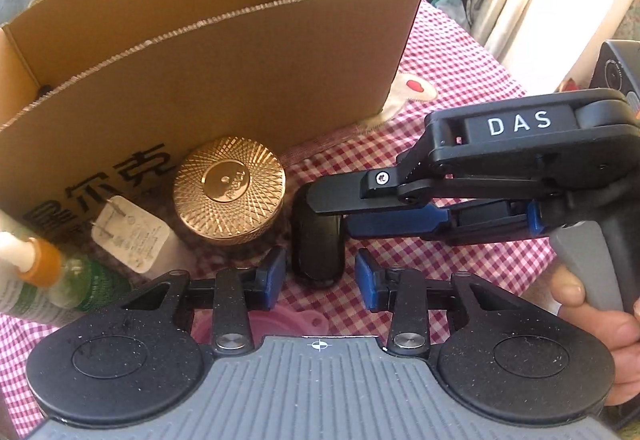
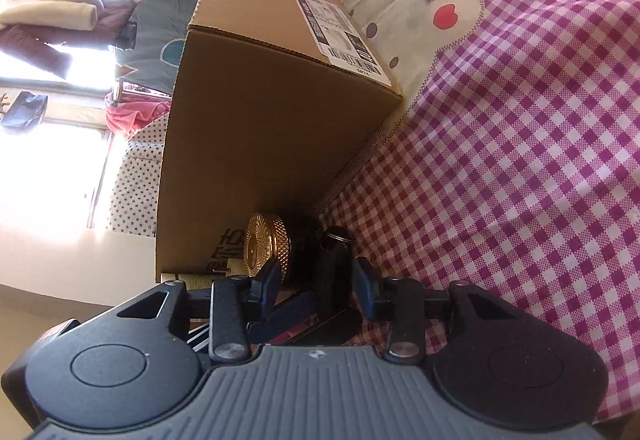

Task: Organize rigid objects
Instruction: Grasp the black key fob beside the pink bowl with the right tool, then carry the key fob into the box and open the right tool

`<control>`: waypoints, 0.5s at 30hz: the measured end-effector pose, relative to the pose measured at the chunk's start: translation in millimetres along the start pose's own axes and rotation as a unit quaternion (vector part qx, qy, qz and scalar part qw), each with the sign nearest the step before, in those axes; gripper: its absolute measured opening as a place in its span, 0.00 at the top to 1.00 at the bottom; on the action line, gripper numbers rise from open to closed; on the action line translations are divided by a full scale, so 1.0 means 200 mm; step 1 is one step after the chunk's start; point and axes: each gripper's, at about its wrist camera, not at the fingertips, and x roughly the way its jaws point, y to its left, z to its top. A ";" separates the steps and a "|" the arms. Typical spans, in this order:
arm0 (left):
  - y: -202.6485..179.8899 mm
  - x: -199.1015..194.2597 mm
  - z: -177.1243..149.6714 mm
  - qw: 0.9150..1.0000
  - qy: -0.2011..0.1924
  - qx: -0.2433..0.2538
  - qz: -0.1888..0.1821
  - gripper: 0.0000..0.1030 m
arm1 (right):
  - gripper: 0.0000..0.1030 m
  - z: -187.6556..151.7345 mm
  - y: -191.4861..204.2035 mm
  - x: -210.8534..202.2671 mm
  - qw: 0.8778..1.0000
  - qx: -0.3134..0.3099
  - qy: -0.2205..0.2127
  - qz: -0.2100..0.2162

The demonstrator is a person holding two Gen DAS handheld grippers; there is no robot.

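Checked cloth (image 1: pixel 460 88); black cylinder (image 1: pixel 318 252) between tongs (image 1: pixel 320 276).

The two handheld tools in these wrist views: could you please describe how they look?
Both match: the left tool and the right tool have black linkage arms with silver pivot pins, blue finger pads, two round black housings and a ribbed grey body. Seen from the left wrist view, the right tool carries white "DAS" lettering and a grey handle. No cables or sleeves show.

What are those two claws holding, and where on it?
Nothing yet, it seems: the black cylinder stands between the fingers of both the left claw and the right claw, with gaps showing beside it.
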 end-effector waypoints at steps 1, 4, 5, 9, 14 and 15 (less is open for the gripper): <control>-0.01 0.01 0.01 1.000 0.000 0.004 0.002 0.64 | 0.62 0.00 0.00 0.00 1.000 0.000 0.000 0.000; -0.03 0.02 0.02 1.000 -0.004 0.007 0.002 0.64 | 0.63 0.01 0.00 0.01 1.000 -0.009 0.000 0.000; -0.04 0.02 0.03 1.000 -0.004 0.008 0.002 0.64 | 0.63 0.01 0.01 0.01 1.000 -0.011 0.000 0.000; -0.05 0.03 0.04 1.000 0.000 0.000 -0.019 0.64 | 0.63 0.01 0.00 0.00 1.000 -0.014 0.002 0.000; -0.08 0.03 0.02 0.999 0.002 0.003 -0.051 0.64 | 0.65 0.00 -0.03 -0.05 1.000 -0.013 -0.002 0.001; -0.08 0.02 0.02 0.999 0.000 0.008 -0.047 0.64 | 0.70 0.00 -0.04 -0.05 1.000 -0.009 -0.003 0.000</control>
